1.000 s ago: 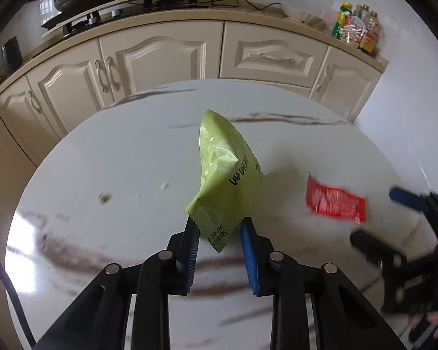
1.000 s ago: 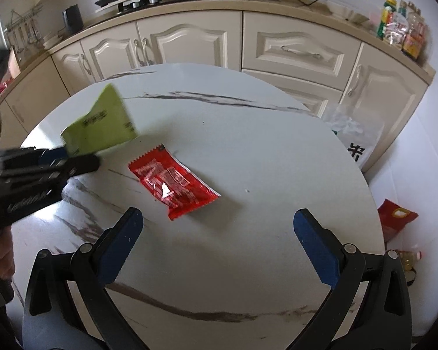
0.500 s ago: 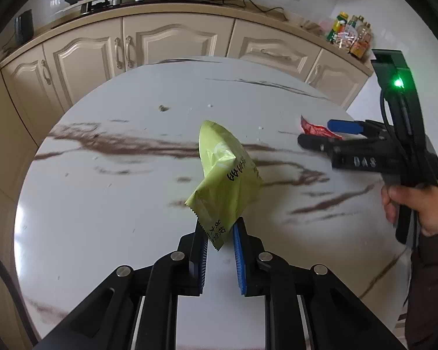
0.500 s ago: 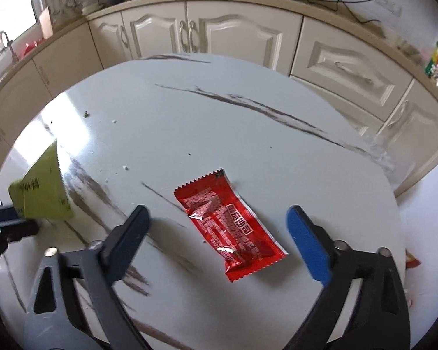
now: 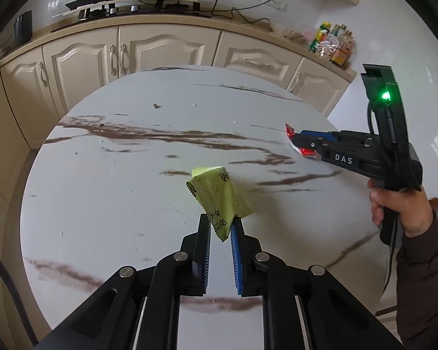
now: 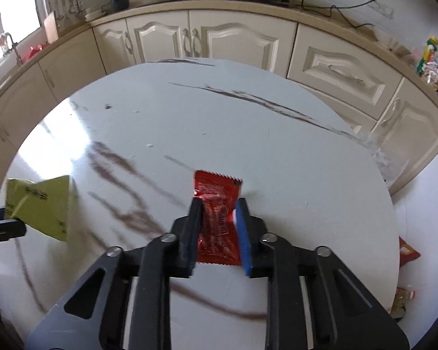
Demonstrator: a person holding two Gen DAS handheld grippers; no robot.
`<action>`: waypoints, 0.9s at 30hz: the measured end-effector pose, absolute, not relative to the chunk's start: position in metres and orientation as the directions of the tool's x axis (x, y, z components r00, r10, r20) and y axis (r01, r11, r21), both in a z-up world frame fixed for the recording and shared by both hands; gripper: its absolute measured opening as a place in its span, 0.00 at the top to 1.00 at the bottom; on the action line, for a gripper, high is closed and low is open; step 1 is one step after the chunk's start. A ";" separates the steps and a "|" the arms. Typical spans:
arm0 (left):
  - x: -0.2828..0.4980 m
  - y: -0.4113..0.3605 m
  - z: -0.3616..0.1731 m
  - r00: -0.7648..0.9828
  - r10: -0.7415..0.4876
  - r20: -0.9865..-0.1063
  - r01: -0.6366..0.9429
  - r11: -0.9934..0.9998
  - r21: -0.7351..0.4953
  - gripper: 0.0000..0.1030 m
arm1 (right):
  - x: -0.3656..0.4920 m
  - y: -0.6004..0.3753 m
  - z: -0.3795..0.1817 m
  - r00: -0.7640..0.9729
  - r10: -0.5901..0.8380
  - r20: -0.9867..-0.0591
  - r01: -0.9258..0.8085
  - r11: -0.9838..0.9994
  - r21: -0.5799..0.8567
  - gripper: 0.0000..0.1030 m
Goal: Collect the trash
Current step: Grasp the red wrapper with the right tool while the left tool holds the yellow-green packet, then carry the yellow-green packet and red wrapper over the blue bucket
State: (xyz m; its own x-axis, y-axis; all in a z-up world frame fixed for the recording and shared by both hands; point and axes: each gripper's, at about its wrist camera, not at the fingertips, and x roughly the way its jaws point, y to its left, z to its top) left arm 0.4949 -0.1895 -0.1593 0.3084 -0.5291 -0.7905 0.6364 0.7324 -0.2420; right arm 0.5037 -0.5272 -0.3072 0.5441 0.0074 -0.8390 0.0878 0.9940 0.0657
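A crumpled yellow-green snack wrapper (image 5: 219,195) hangs above the white marble table (image 5: 117,175), pinched at its lower corner by my left gripper (image 5: 220,218), whose jaws are still closing on it. A red foil wrapper (image 6: 216,192) lies on the table (image 6: 277,160) between the pads of my right gripper (image 6: 217,204). Those jaws are closing and squeeze the wrapper's sides so that it buckles. In the left wrist view the right gripper (image 5: 294,143) sits at the table's right side with the red wrapper (image 5: 288,129) at its tip. The green wrapper (image 6: 41,204) shows at the left of the right wrist view.
A person's hand (image 5: 399,207) grips the right tool's handle. Cream cabinets (image 5: 160,52) and a counter with a stove curve behind the table. Bottles (image 5: 332,46) stand on the counter's right end. A clear plastic bag (image 6: 379,157) hangs past the table's right edge, and a red packet (image 6: 408,252) lies on the floor.
My right gripper went from wide open to closed around the red wrapper. My left gripper carried the green wrapper leftward across the table and tightened on it; the wrapper now droops lower.
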 end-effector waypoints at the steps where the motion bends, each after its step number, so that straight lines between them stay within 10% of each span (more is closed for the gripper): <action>1: 0.491 -0.186 -0.159 0.301 -0.535 -0.789 0.639 0.728 -0.249 0.93 | 0.500 -0.523 -0.304 0.545 0.018 -0.839 0.081 0.994 0.074 0.84; 27: 0.401 -0.035 -0.114 0.469 -0.598 -0.650 0.552 0.773 -0.313 0.98 | 0.450 -0.359 -0.216 0.673 0.263 -0.691 -0.175 0.965 0.197 0.87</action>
State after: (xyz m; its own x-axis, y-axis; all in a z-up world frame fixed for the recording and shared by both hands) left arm 0.4008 -0.0346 -0.1135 0.4694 -0.5980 -0.6497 0.5520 0.7730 -0.3127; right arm 0.4499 -0.3593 -0.2161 0.6734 0.2631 -0.6909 -0.1748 0.9647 0.1969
